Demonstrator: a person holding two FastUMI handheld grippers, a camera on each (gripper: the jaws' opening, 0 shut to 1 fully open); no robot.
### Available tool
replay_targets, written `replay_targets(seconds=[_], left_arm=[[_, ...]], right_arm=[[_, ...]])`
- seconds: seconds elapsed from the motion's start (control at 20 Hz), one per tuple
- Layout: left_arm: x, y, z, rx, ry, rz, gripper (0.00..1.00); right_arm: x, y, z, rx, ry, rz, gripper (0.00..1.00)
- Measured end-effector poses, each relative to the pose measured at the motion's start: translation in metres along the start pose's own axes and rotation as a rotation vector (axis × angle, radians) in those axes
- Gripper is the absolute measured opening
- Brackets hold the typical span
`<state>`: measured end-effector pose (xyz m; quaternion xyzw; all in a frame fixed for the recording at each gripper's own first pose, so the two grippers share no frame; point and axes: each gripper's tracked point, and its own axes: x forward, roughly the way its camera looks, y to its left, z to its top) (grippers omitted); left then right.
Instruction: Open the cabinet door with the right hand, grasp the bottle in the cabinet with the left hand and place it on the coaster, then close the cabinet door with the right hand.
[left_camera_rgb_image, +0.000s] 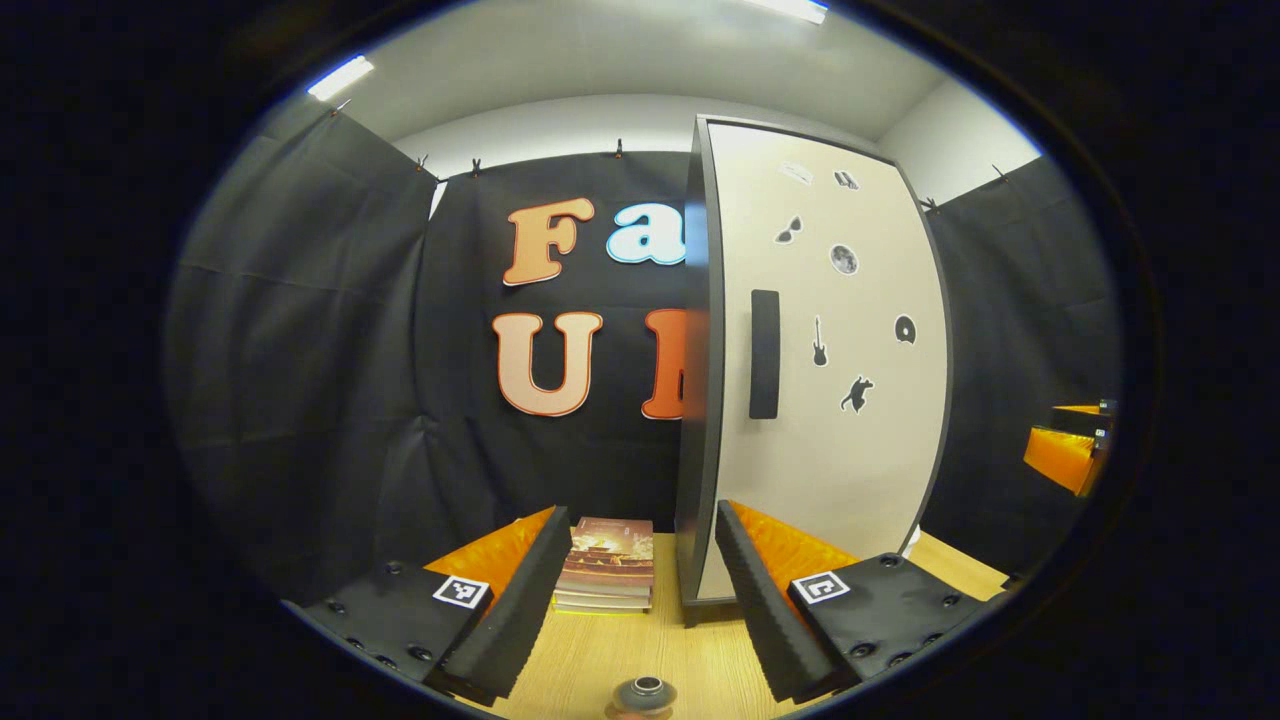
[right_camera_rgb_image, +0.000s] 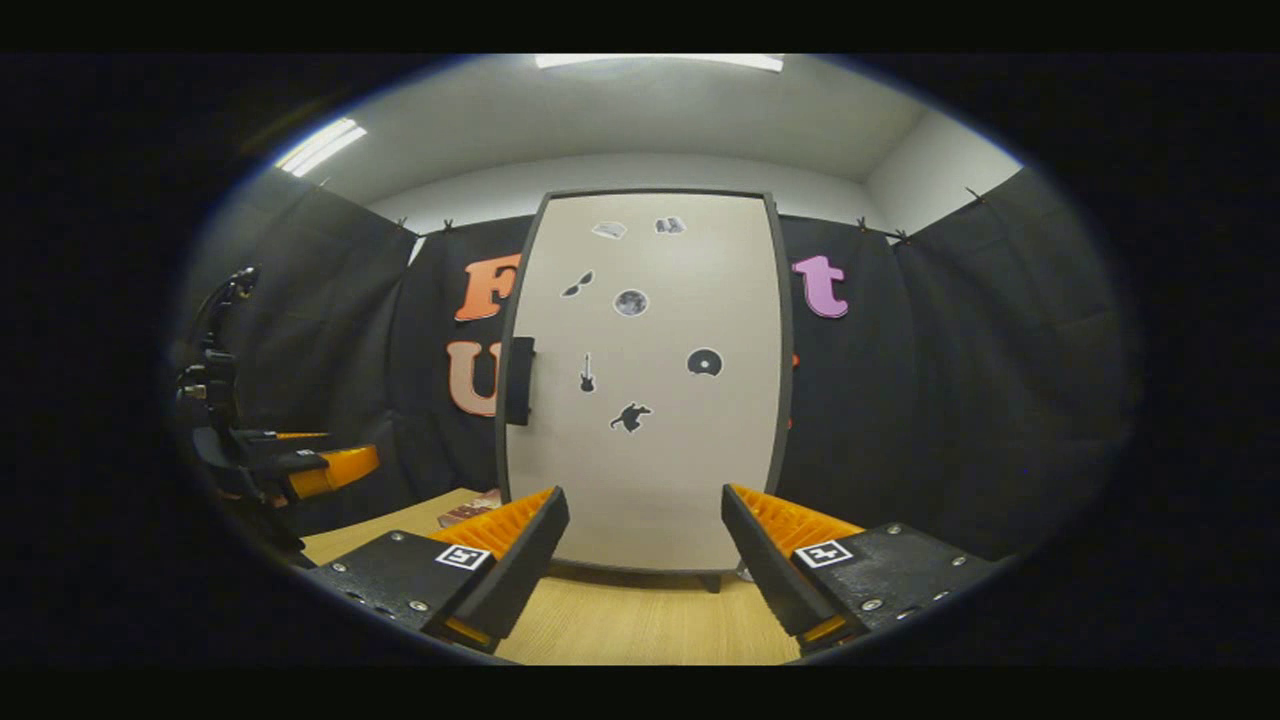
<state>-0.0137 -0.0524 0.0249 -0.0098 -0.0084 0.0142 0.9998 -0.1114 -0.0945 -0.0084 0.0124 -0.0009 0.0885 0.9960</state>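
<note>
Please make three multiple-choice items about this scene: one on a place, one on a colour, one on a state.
1. Where does the stack of books lie?
A. on the table, left of the cabinet
B. on top of the cabinet
C. held in a gripper

2. What colour is the handle on the cabinet door?
A. orange
B. black
C. white

3. How is the right gripper?
A. shut on the handle
B. shut on a book
C. open

Answers: 1 A, the left gripper view shows the books on the wooden table beside the cabinet; 2 B, the handle is a dark bar on the pale door; 3 C, its fingers stand apart, holding nothing.
</note>
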Motion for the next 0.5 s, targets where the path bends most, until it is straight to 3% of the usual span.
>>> replay_targets(seconds=[0.5], left_arm=[[-0.029, 0.002, 0.005, 0.017, 0.002, -0.021, 0.94]], right_arm=[[-0.027, 0.036, -0.003, -0.046, -0.014, 0.048, 0.95]])
